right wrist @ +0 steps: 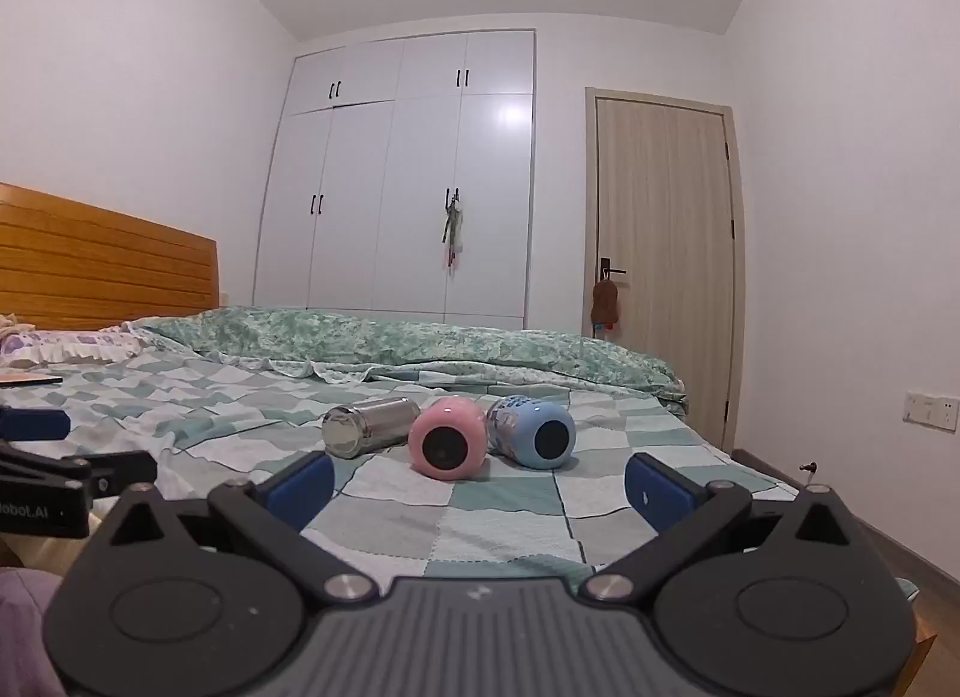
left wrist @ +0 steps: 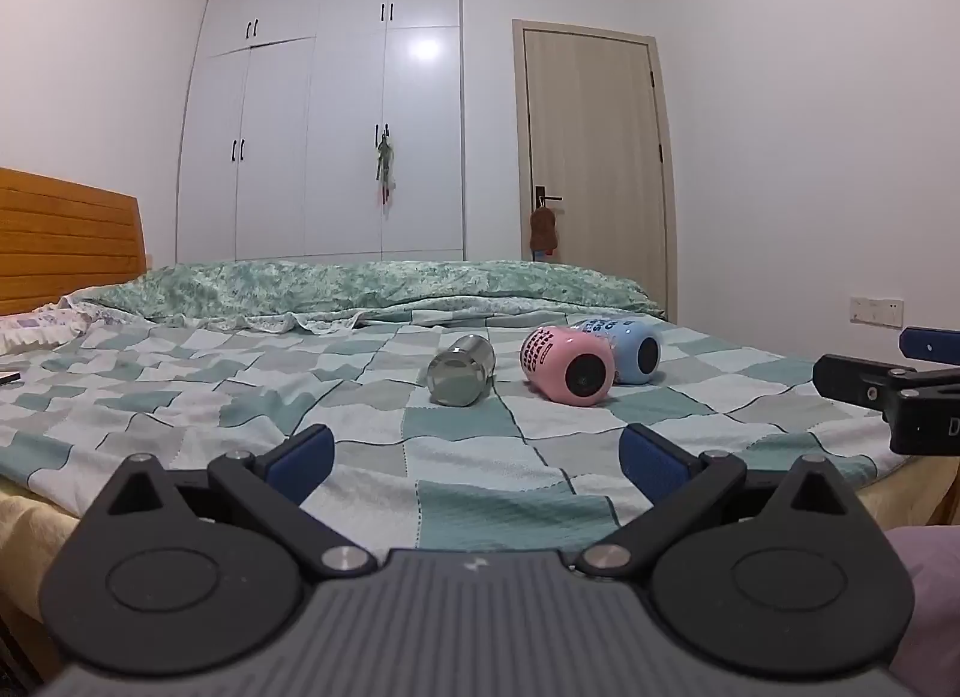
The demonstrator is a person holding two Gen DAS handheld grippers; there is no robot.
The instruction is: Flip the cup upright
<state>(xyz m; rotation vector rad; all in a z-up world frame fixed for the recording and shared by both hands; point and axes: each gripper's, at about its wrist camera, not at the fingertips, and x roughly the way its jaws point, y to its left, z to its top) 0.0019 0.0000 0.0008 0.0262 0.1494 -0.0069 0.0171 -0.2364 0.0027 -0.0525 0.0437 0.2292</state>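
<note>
Three cups lie on their sides on the bed [left wrist: 180, 397], in a row across the checked sheet. Taking the pink cup [left wrist: 567, 364] as the mark: the steel cup [left wrist: 461, 370] lies just to its left with a small gap, and the blue cup [left wrist: 630, 350] lies just to its right and slightly behind, touching it or nearly so. In the right wrist view the same order holds: steel cup [right wrist: 369, 427], pink cup [right wrist: 449, 437], blue cup [right wrist: 531, 431]. All three point their bases toward the cameras.

The left claw [left wrist: 477, 460] is spread wide and holds nothing; it hovers over the near edge of the bed, well short of the pink cup. The right claw [right wrist: 479, 484] is likewise spread and empty, lined up roughly with the pink cup.

Which cup is meant I cannot tell. The risks, as I judge them:
- The cups are round and lie on soft bedding, so a nudge from one finger could roll a cup away before the grip closes.
- Pink and blue lie so close that a finger pushed between them may shove the neighbour.
- The mattress gives, so a cup stood up may tip over again once released.
- The steel cup looks slick and could slip during the turn.
</note>
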